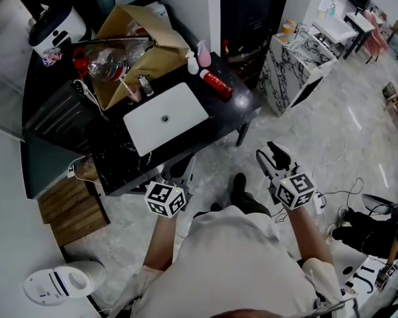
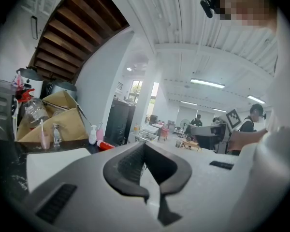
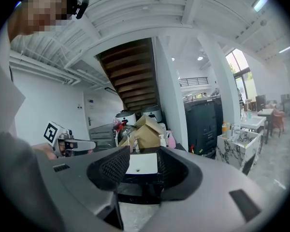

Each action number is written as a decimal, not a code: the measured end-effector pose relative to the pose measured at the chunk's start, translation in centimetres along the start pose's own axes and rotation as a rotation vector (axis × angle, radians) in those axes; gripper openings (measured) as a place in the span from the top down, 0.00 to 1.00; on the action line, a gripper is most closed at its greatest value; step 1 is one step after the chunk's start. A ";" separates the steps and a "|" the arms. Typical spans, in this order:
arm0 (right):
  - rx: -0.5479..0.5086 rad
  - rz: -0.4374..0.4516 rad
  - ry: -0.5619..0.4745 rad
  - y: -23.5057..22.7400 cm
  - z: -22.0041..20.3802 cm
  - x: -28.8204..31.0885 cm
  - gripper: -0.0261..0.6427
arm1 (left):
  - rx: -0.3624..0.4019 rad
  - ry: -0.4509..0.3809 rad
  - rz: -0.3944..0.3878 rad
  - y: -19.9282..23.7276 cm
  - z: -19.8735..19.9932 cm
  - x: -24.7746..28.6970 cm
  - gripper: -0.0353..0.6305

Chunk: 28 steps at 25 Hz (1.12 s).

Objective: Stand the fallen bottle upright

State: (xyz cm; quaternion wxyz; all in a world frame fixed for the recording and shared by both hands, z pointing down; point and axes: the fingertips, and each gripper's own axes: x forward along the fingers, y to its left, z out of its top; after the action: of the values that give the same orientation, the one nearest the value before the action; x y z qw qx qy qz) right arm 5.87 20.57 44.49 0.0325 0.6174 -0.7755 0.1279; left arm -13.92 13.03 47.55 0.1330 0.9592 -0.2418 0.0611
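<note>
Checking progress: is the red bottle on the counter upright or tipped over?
Tipped. The red bottle lies on its side on the black counter, beside an upright pink bottle.

No text is readable. The cubes (image 1: 166, 199) bear only square markers; the far red bottle's (image 1: 216, 83) label is too small.
</note>
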 end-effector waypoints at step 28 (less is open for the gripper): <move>0.008 0.190 0.066 -15.8 3.4 15.1 0.65 | -0.024 0.030 0.159 6.2 3.1 17.0 0.94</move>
State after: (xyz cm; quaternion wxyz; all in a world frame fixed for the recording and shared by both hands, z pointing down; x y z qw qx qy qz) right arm 17.98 2.22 46.87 0.0435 0.5368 -0.8285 0.1537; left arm -1.85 -0.69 49.01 0.1428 0.9343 -0.3160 0.0830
